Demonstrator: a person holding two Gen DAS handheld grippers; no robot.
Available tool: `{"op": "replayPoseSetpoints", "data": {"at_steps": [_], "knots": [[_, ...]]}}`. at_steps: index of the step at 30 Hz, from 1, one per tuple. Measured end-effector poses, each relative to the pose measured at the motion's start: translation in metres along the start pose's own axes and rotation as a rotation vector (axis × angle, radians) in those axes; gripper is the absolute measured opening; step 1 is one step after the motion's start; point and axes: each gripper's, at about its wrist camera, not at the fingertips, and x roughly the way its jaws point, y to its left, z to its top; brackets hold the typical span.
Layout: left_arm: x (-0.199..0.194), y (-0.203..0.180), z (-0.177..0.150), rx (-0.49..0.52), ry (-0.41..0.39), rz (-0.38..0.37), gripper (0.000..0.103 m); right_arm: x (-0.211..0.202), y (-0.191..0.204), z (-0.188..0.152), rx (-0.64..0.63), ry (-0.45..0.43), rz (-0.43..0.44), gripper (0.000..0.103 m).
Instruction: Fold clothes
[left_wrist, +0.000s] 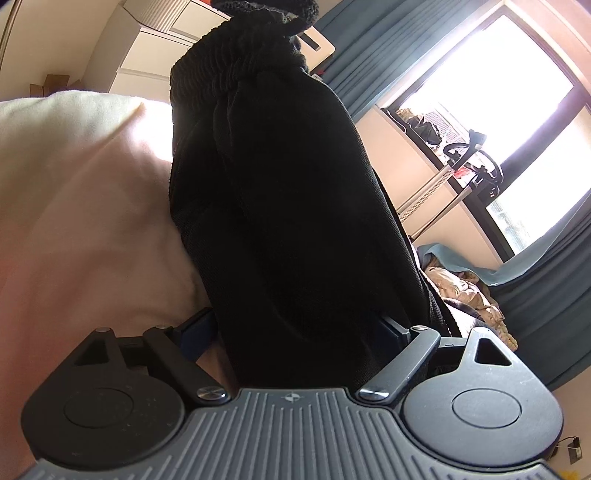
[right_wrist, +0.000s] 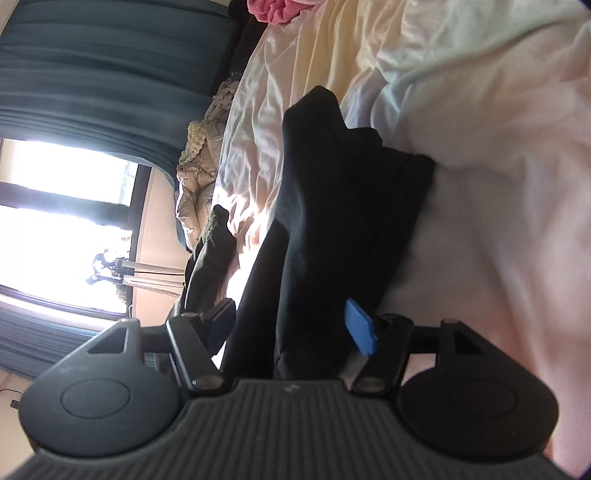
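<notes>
Bed: white bedding (right_wrist: 480, 184) spreads beyond and to the right of the right gripper's fingers.
Curtains: blue curtains (right_wrist: 92, 74) hang far left of them, beside a bright window (left_wrist: 498, 92).
Garment: black garment (left_wrist: 280, 206) runs forward from between both grippers' fingers, over the bedding.
Left gripper (left_wrist: 299, 332): clenched on the garment.
Right gripper (right_wrist: 291, 325): clenched on the garment.

Matt black knit garment (left_wrist: 288, 206), crumpled cream cotton sheet (right_wrist: 480, 184), ribbed plastic claw (left_wrist: 299, 332)
</notes>
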Motion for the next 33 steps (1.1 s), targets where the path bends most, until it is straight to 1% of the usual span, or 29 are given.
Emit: {"op": "replayPoseSetpoints", "data": {"at_steps": [2,3,6,7,9,10,11,12,13,14,15,17,20,22,23,25,26,28,29,30,31,32,33], "knots": [[0.000,0.003,0.001,-0.019,-0.002,-0.023,0.081,0.005,-0.003,0.001,-0.003,-0.002,-0.012,0.067],[0.001,0.005,0.001,-0.028,0.001,-0.037,0.079,0.008,-0.004,0.002,-0.004,-0.002,-0.018,0.067],[0.006,0.009,-0.001,-0.062,0.051,-0.095,0.066,0.016,-0.008,0.003,-0.008,-0.005,-0.036,0.067],[0.007,0.010,-0.002,-0.072,0.065,-0.096,0.060,0.018,-0.009,0.004,-0.009,-0.006,-0.042,0.067],[0.008,0.012,-0.002,-0.072,0.069,-0.096,0.053,0.023,-0.012,0.005,-0.012,-0.007,-0.055,0.064],[0.007,0.014,-0.002,-0.077,0.067,-0.098,0.044,0.026,-0.013,0.006,-0.013,-0.008,-0.061,0.053],[0.006,0.016,-0.002,-0.081,0.065,-0.099,0.035,0.029,-0.013,0.006,-0.028,-0.015,-0.068,0.036],[0.005,0.018,-0.001,-0.091,0.060,-0.104,0.030,0.029,-0.013,0.006,-0.042,-0.027,-0.069,0.026],[0.002,0.019,-0.001,-0.095,0.054,-0.110,0.022,0.028,-0.011,0.005,-0.060,-0.044,-0.059,0.009],[-0.001,0.019,0.000,-0.095,0.048,-0.118,0.019,0.025,-0.007,0.004,-0.084,-0.062,-0.044,0.008],[-0.005,0.019,0.001,-0.095,0.037,-0.134,0.013,0.022,-0.002,0.003,-0.108,-0.078,-0.029,0.007],[-0.014,0.019,0.004,-0.096,0.015,-0.169,0.008,0.011,0.011,0.000,-0.149,-0.116,0.014,0.006],[-0.034,0.018,0.009,-0.123,-0.022,-0.273,0.007,-0.011,0.033,0.000,-0.208,-0.197,0.095,0.006],[-0.051,0.015,0.012,-0.126,-0.046,-0.384,0.007,-0.026,0.048,0.003,-0.245,-0.261,0.144,0.005],[-0.057,0.013,0.012,-0.130,-0.058,-0.430,0.007,-0.029,0.054,0.010,-0.251,-0.289,0.156,0.005],[-0.066,0.008,0.010,-0.145,-0.076,-0.482,0.007,-0.030,0.065,0.026,-0.255,-0.333,0.168,0.006],[-0.064,0.006,0.008,-0.142,-0.070,-0.478,0.007,-0.023,0.069,0.036,-0.259,-0.332,0.154,0.006],[-0.059,0.003,0.002,-0.132,-0.055,-0.465,0.007,0.000,0.074,0.058,-0.284,-0.295,0.122,0.008],[-0.055,0.003,-0.002,-0.120,-0.038,-0.446,0.007,0.013,0.072,0.066,-0.298,-0.266,0.091,0.014],[-0.053,0.005,-0.007,-0.101,-0.017,-0.418,0.007,0.027,0.067,0.073,-0.311,-0.233,0.048,0.017],[-0.047,0.003,-0.011,-0.084,0.002,-0.398,0.007,0.036,0.058,0.076,-0.306,-0.213,0.016,0.029],[-0.043,0.002,-0.014,-0.074,0.015,-0.386,0.007,0.043,0.046,0.076,-0.291,-0.199,-0.009,0.039],[-0.041,0.002,-0.017,-0.068,0.020,-0.375,0.008,0.046,0.034,0.076,-0.269,-0.190,-0.021,0.043]]}}
